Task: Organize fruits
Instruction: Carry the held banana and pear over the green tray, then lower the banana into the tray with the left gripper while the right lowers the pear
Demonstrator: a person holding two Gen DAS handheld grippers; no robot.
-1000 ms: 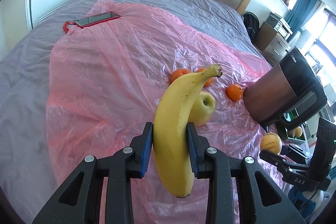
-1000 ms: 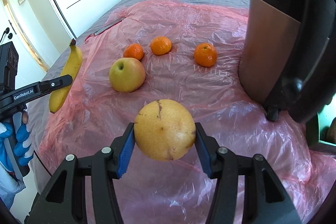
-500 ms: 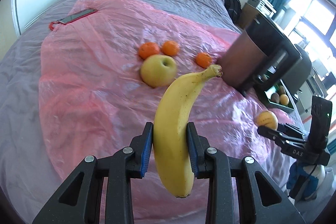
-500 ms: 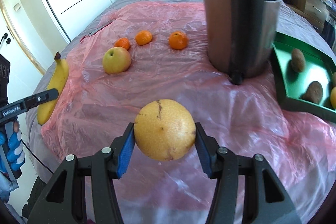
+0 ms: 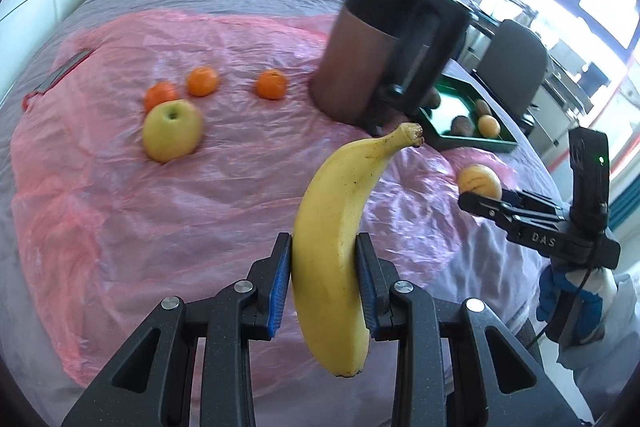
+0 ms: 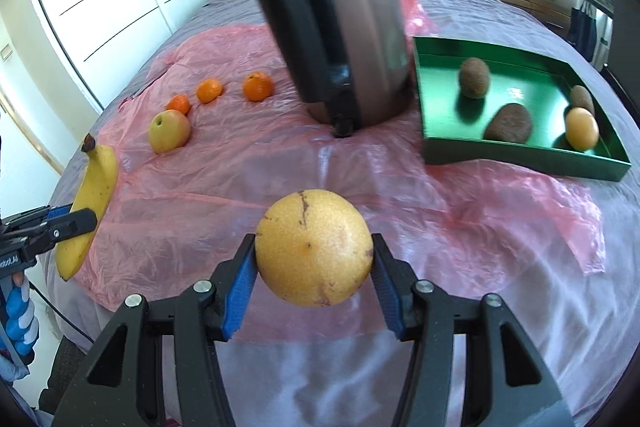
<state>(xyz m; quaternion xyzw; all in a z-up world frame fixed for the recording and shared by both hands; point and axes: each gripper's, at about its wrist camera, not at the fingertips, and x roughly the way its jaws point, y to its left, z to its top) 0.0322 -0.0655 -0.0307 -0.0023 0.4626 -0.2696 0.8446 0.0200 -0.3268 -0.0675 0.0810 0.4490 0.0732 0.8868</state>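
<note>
Newly visible green tray (image 6: pixel 516 157) sits beside kettle (image 6: pixel 344 27).

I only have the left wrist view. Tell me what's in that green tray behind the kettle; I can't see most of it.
Observer: The right wrist view shows the whole green tray: three kiwis, one of them at the back, and one small yellow-orange fruit.
Operator: Report free room in it.
Observer: Its near-left floor is bare.
Operator: Confirm what the right gripper carries.
Observer: The right gripper is shut on a round yellow fruit with brown scars.
</note>
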